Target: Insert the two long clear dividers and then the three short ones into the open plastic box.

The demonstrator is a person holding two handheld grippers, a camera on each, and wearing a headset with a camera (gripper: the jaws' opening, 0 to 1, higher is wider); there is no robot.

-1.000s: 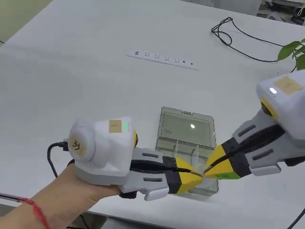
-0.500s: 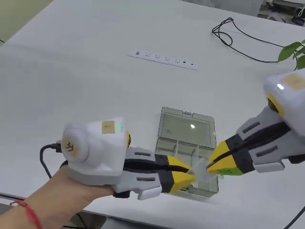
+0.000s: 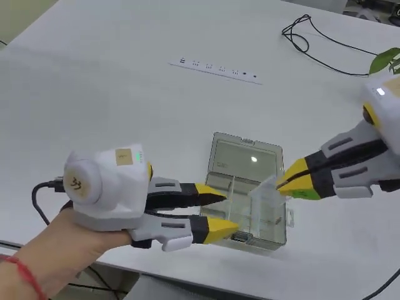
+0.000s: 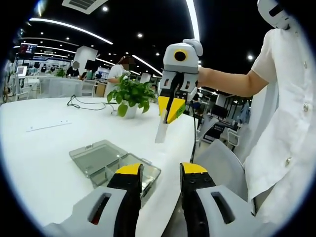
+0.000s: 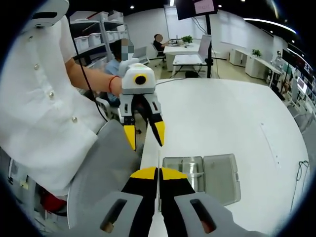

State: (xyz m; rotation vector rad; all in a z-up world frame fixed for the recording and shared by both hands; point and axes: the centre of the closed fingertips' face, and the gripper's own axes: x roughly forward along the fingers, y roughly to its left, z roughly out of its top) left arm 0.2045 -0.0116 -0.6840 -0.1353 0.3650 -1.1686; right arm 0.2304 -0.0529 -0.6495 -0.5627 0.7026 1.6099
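White workbench (image 3: 94, 94) held open plastic box (image 3: 237, 165). Right gripper (image 3: 281, 182) clamped clear divider (image 3: 265, 190) by its edge, likely light and slippery; left gripper (image 3: 228, 210) gaped.

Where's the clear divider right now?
In the head view, right of centre, the clear divider is pinched in the right gripper, held above the open box.

- My left claw (image 3: 230, 211) covers the near left corner of the box (image 3: 265, 242) in the head view.
- My right claw (image 3: 281, 185) reaches over the box, and the picture's edge cuts off its body.
- The clear divider (image 3: 265, 190) above the box blurs into it, and I cannot trace its lower edge.
- Beyond the box, the markings on the power strip (image 3: 219, 67) are too small to read.
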